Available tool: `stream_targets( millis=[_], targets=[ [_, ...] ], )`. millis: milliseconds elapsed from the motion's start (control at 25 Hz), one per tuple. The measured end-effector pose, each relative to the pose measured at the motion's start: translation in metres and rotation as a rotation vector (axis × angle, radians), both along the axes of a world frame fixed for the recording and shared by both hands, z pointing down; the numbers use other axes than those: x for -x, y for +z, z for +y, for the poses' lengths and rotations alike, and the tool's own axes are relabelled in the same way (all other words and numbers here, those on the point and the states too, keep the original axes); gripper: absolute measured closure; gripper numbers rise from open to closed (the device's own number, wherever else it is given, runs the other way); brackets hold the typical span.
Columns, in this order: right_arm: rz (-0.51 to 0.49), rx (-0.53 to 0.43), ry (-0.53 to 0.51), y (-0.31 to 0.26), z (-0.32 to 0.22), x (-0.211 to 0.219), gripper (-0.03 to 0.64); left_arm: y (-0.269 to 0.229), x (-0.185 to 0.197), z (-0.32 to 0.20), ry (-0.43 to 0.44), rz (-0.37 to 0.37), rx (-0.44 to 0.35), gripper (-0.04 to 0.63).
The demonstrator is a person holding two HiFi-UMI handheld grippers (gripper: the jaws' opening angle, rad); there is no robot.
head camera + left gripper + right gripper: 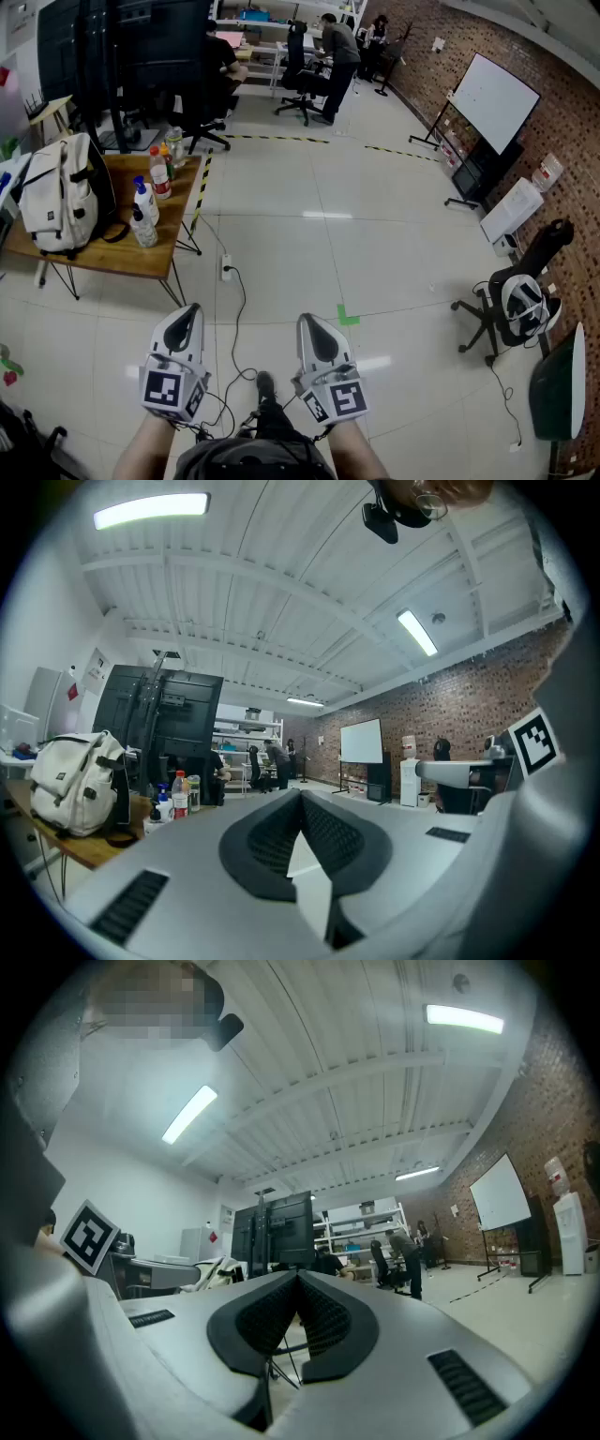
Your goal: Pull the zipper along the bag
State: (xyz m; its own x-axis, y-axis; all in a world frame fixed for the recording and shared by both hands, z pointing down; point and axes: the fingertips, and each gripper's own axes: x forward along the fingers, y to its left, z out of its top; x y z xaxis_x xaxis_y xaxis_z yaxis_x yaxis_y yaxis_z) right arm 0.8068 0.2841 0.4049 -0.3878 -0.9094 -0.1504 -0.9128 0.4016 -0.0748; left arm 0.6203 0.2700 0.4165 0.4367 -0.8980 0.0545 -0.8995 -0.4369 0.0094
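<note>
The left gripper and the right gripper are held side by side, low over the tiled floor, both pointing roughly level into the room. The left gripper's fingers are pressed together at the tips with nothing between them. The right gripper's fingers are likewise closed and empty.

The white backpack stands upright on a wooden counter, ahead of the fingers and off to the left, well apart from both grippers and nearer the left one. Several bottles stand on the same counter, just beside the backpack on the side closer to the fingers. A cable trails over the floor between the two grippers. Far ahead and to the right of the right fingers a whiteboard stands against the brick wall.
</note>
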Motion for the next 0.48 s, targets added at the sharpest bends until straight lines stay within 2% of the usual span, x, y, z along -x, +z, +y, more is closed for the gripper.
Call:
stream_targets(
  millis=[480],
  targets=[
    [0.001, -0.006, 0.014, -0.005, -0.169, -0.069, 0.604, -0.002, -0.057, -0.166, -0.010, -0.002, 0.009, 0.566]
  ],
)
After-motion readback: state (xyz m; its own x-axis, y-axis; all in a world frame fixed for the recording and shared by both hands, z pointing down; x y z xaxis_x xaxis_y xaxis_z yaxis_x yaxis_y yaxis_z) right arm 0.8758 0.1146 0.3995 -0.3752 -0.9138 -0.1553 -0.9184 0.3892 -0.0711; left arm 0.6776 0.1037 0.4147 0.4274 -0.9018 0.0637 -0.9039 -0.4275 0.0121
